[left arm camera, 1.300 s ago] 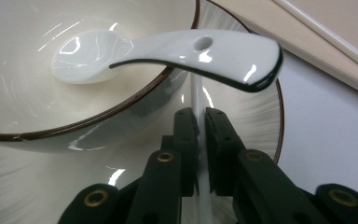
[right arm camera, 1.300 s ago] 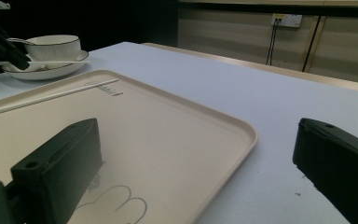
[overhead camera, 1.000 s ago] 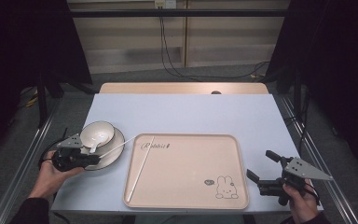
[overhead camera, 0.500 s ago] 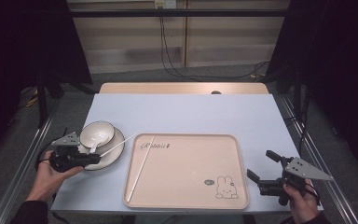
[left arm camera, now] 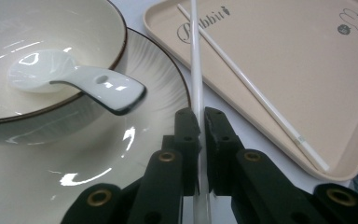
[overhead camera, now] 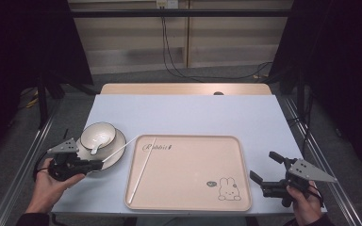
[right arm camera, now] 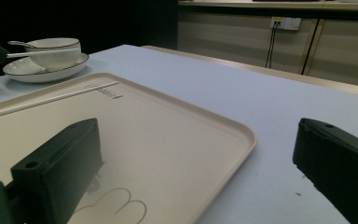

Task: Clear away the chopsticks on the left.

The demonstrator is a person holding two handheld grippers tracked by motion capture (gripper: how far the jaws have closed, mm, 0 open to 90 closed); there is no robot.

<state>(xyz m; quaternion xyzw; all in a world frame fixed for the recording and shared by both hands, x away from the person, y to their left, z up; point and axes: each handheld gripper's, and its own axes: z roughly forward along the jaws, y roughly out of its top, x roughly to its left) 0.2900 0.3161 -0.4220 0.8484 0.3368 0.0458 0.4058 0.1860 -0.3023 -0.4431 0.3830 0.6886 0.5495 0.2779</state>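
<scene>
My left gripper (overhead camera: 98, 165) (left arm camera: 200, 116) is shut on the near end of a white chopstick (overhead camera: 120, 149) (left arm camera: 195, 56). It holds the stick raised over the rim of a white plate (overhead camera: 118, 141) (left arm camera: 158, 79), its far tip toward the tray's corner. A second chopstick (overhead camera: 143, 169) (left arm camera: 251, 88) lies on the beige tray (overhead camera: 188, 188) (left arm camera: 307, 56). On the plate stands a bowl (overhead camera: 98, 134) (left arm camera: 74, 28) with a white spoon (overhead camera: 95, 148) (left arm camera: 84, 79) in it. My right gripper (overhead camera: 262, 165) (right arm camera: 196, 128) stands open at the tray's right edge, with nothing between its jaws.
The pale blue table (overhead camera: 193, 113) stretches beyond the tray. The tray (right arm camera: 168, 130) bears a rabbit drawing at its near right corner. Metal rails run along both sides of the table. Cables hang at the back wall.
My left gripper has moved a little to the left and up with the chopstick in it. The right gripper has kept still.
</scene>
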